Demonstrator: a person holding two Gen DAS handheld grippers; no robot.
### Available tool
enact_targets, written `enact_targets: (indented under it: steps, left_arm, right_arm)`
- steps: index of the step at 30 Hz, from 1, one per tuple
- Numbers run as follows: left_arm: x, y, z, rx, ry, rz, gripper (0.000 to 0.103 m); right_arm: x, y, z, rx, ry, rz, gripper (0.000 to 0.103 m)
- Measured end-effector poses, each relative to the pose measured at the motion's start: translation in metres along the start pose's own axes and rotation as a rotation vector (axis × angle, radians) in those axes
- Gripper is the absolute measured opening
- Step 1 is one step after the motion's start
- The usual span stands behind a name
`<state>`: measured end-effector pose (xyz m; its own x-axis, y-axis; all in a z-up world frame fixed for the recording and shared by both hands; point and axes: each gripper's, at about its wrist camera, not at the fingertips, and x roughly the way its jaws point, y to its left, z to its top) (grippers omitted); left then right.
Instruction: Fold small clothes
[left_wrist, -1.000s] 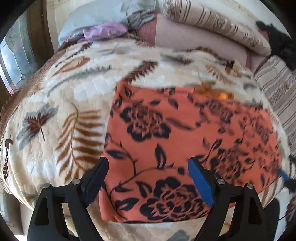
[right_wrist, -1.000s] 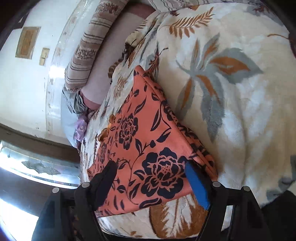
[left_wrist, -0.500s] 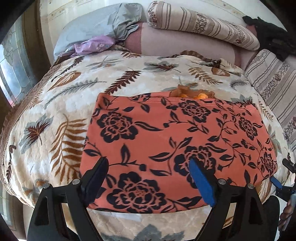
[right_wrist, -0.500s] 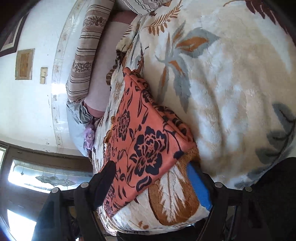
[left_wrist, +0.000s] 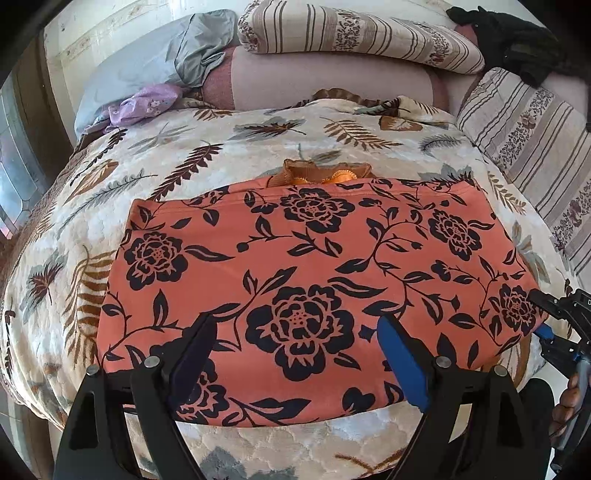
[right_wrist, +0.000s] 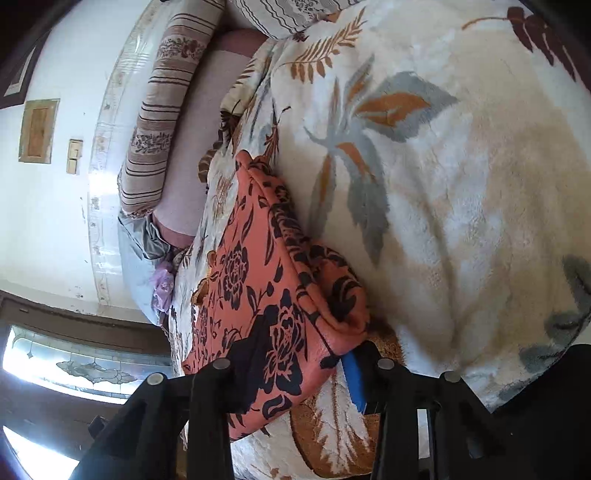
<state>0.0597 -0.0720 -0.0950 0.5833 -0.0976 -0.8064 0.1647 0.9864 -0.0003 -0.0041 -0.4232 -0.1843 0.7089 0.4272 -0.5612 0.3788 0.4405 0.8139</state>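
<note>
Change: left gripper (left_wrist: 295, 354) has pulled back since 1.0 s ago, so more of the cloth shows; right gripper (right_wrist: 299, 365) has closed in on the cloth's corner, jaws narrower than 0.5 s ago.
Cloth: orange cloth with black flowers (left_wrist: 306, 269), folded into a wide rectangle, lying flat on the bed blanket; in the right wrist view (right_wrist: 258, 280) its near corner is lifted and bunched.
Cloth location: middle of the bed, near edge toward the left camera, right corner at the right gripper.
Tucked item: small brown-orange ruffled piece (left_wrist: 325, 173) peeking out from under the cloth's far edge.
Left gripper: jaws wide apart, holding nothing, hovering over the cloth's near edge; whether the tips touch the fabric, cannot tell.
Right gripper: jaws partly closed with the cloth's corner between them, black finger (right_wrist: 243, 354) on top, blue finger (right_wrist: 354, 376) under; firm pinch or not, cannot tell. Also seen at the right edge of the left view (left_wrist: 554, 325).
Blanket: cream, leaf print (left_wrist: 184, 155), covers the bed.
Pillows: striped ones (left_wrist: 362, 37) at the head and right side; grey one (left_wrist: 147, 70) at left, purple cloth (left_wrist: 144, 105) beside it.
Window: patterned glass (right_wrist: 85, 365), right wrist view.
</note>
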Motion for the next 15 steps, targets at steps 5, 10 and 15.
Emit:
enact_targets:
  steps: [5, 10, 15]
  left_arm:
    - [0.003, -0.002, 0.005, 0.009, 0.004, -0.007, 0.089]
    - [0.005, -0.001, 0.008, 0.013, -0.002, -0.012, 0.089]
    - [0.02, 0.003, 0.008, 0.003, 0.03, -0.005, 0.089]
  right_arm:
    - [0.008, 0.002, 0.002, 0.002, 0.01, 0.013, 0.076]
    - [-0.005, 0.025, 0.002, -0.101, -0.039, -0.009, 0.018]
    - [0.004, -0.005, 0.004, -0.01, -0.005, -0.09, 0.019]
